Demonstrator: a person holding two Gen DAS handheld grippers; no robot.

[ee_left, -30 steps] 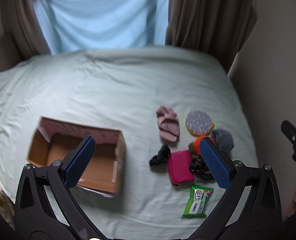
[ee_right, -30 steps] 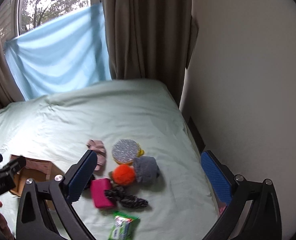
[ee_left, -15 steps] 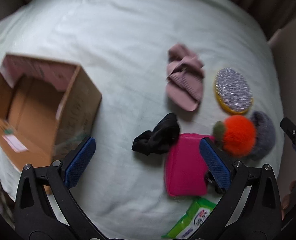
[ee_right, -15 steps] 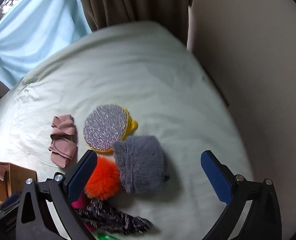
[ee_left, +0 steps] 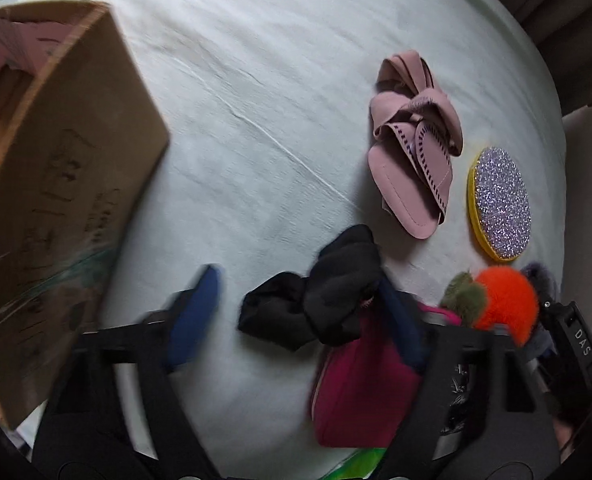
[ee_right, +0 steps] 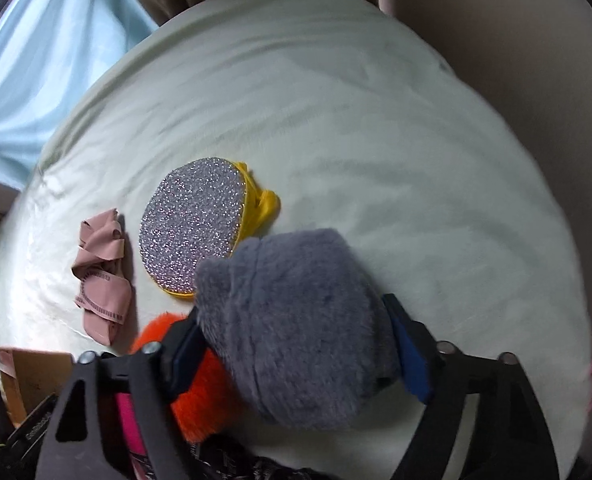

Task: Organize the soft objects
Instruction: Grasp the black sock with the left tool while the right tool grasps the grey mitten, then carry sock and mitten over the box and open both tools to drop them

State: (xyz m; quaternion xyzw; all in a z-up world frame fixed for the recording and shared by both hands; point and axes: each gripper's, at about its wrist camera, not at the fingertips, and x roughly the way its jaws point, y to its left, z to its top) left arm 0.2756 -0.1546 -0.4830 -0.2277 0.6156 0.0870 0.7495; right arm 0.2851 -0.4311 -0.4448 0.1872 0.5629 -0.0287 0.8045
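Left wrist view: you are holding the left gripper [ee_left: 296, 316] low over the bed [ee_left: 255, 92], its blue pads spread apart and lying on either side of the black cloth bundle [ee_left: 316, 308], without pinching it. One pad [ee_left: 195, 316] is sitting on the sheet to the left of the bundle; the other is blurred, resting above the magenta pouch [ee_left: 360, 396]. The cardboard box [ee_left: 55, 184] is standing open at the left, well apart from the soft items. The pink folded cloth [ee_left: 416, 160] is lying beyond the black bundle, with the glittery round pad [ee_left: 500, 204] just beside it on the right. The orange pompom [ee_left: 504, 304] is sitting below that pad, touching an olive tuft [ee_left: 464, 292].

Right wrist view: you are closing the right gripper [ee_right: 296, 356] on the grey fluffy item [ee_right: 296, 352], whose fur is filling the gap, with the blue pads against both of its sides. The grey item is lying on the bed near the right edge, overlapping the glittery round pad with its yellow rim. The orange pompom is touching the grey item's left side, and the pink folded cloth is lying further left. Whether the grey item is off the sheet cannot be told.
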